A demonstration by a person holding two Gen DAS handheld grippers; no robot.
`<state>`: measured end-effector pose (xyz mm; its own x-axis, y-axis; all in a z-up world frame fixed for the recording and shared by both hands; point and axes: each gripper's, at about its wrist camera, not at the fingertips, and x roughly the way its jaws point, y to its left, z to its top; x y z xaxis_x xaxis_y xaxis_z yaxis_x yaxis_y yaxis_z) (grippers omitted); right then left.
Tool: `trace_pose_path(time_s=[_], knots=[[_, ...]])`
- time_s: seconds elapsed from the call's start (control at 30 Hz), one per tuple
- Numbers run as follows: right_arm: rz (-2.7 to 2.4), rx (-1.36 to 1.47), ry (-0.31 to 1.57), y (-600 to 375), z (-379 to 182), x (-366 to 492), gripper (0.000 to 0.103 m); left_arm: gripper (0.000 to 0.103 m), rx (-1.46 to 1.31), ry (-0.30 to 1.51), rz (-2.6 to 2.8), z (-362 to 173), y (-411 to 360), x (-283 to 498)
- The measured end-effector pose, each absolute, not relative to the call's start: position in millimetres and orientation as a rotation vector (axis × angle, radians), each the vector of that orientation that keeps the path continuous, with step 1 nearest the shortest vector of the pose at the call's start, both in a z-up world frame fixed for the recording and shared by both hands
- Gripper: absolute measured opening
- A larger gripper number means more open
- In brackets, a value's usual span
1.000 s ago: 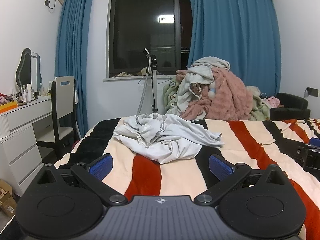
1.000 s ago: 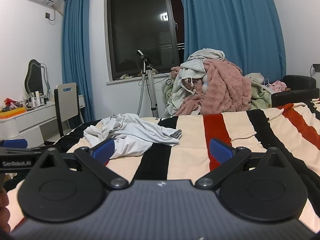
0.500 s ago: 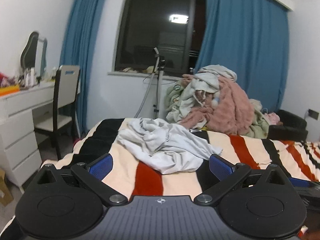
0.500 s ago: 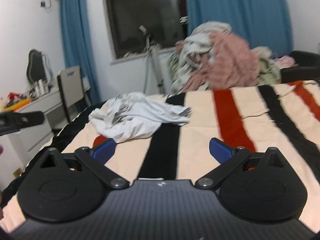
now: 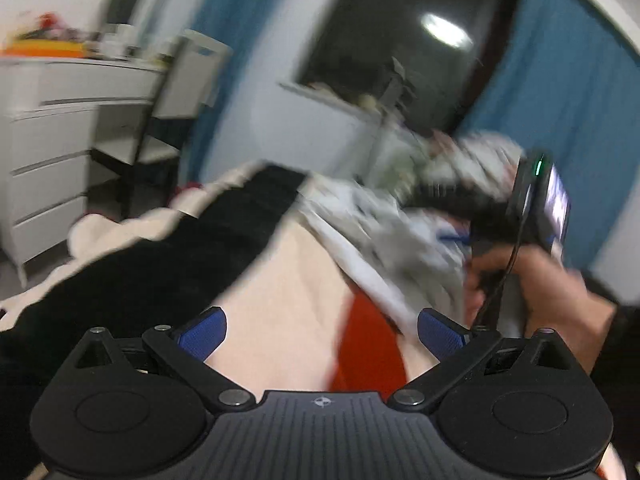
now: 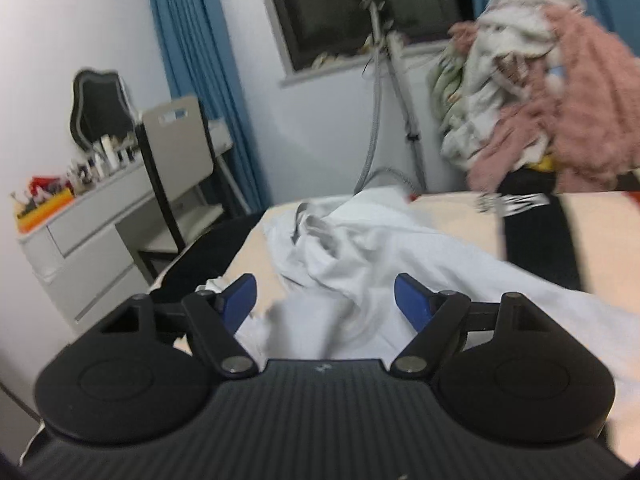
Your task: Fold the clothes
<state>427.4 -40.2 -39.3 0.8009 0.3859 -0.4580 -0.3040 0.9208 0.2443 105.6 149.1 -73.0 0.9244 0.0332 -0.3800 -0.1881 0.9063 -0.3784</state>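
Note:
A crumpled pale grey garment (image 6: 360,256) lies on the striped bedspread (image 6: 452,212). My right gripper (image 6: 325,300) hangs right over its near folds; its jaws are closing, cloth lies between the blue pads (image 6: 410,300) and they do not press on it. In the blurred left wrist view my left gripper (image 5: 322,334) stands open above bare bedspread (image 5: 280,300), with the garment (image 5: 380,248) ahead to the right. There a person's hand (image 5: 532,280) holds the right gripper's black body (image 5: 536,200) at the garment.
A heap of pink and white laundry (image 6: 548,92) rises at the far right of the bed. A white dresser (image 6: 84,232) with a mirror and a chair (image 6: 176,148) stand left. A stand (image 6: 384,80) leans under the dark window, blue curtains beside it.
Both grippers have swept toward the garment; the right one now hangs just over it with narrower jaws. The left view has rolled and blurred, and the hand with the right gripper has come into it.

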Motion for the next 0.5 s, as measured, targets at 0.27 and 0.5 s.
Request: trace_pose_path(time_s=[0.27, 0.5], knots=[[0.247, 0.054, 0.509, -29.9, -36.5, 420.0, 0.007, 0.102, -0.562, 0.363, 0.177, -82.5, 184.2, 114.9], [0.300, -0.007, 0.287, -78.4, 44.8, 308.2, 0.003, 0.102, -0.535, 0.356, 0.123, -63.0, 162.6, 98.4]])
